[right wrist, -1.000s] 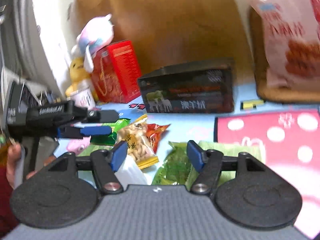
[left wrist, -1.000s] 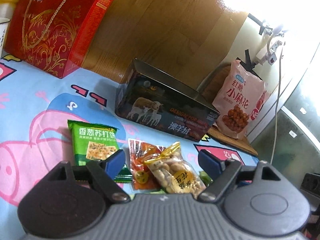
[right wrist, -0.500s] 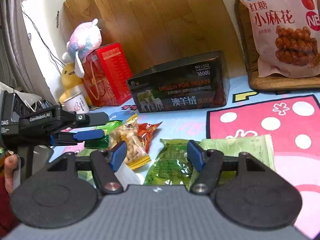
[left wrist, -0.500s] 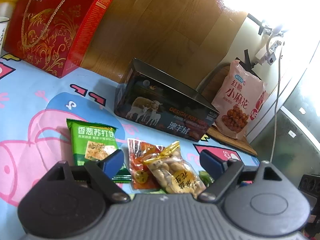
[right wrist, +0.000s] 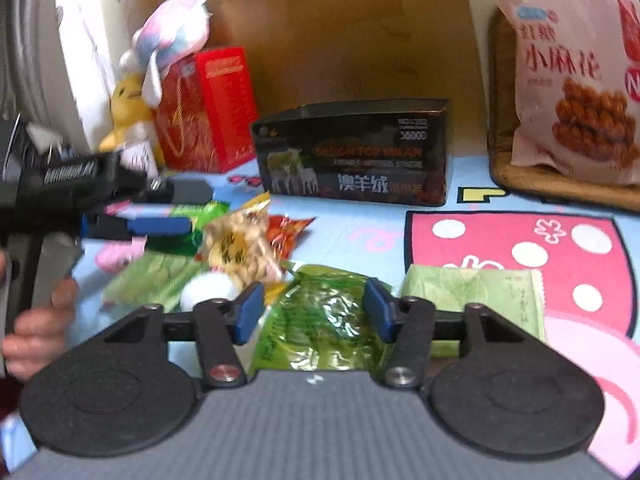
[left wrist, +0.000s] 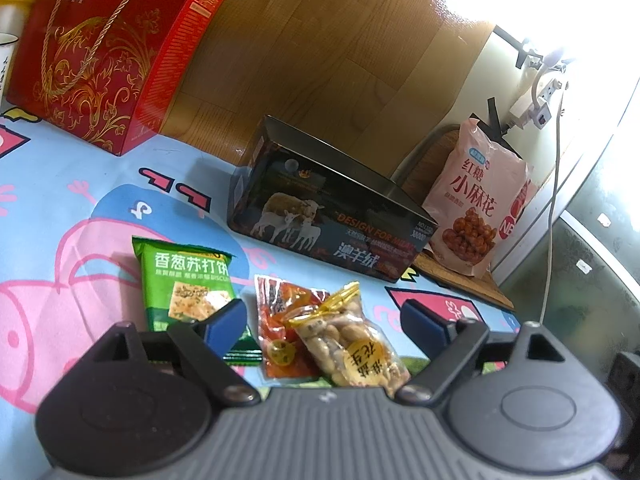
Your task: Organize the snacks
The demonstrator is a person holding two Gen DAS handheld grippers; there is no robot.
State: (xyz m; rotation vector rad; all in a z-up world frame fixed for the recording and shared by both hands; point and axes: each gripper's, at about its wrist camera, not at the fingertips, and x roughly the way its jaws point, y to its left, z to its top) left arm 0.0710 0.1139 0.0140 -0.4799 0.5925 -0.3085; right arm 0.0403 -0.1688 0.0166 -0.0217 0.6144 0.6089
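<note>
In the left wrist view, the left gripper [left wrist: 322,318] is tilting down over the table [left wrist: 60,184], jaws wide around a peanut bag [left wrist: 348,344] and red packet [left wrist: 280,320], pads clear. In the right wrist view, the right gripper [right wrist: 311,311] is angling down, its jaws just narrowing around a green packet [right wrist: 316,316], not yet pressing; a hand [right wrist: 36,328] is holding the left gripper.

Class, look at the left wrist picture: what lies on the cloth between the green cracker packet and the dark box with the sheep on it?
Nothing: in the left wrist view, bare cartoon-print cloth separates the green cracker packet from the dark box.
</note>
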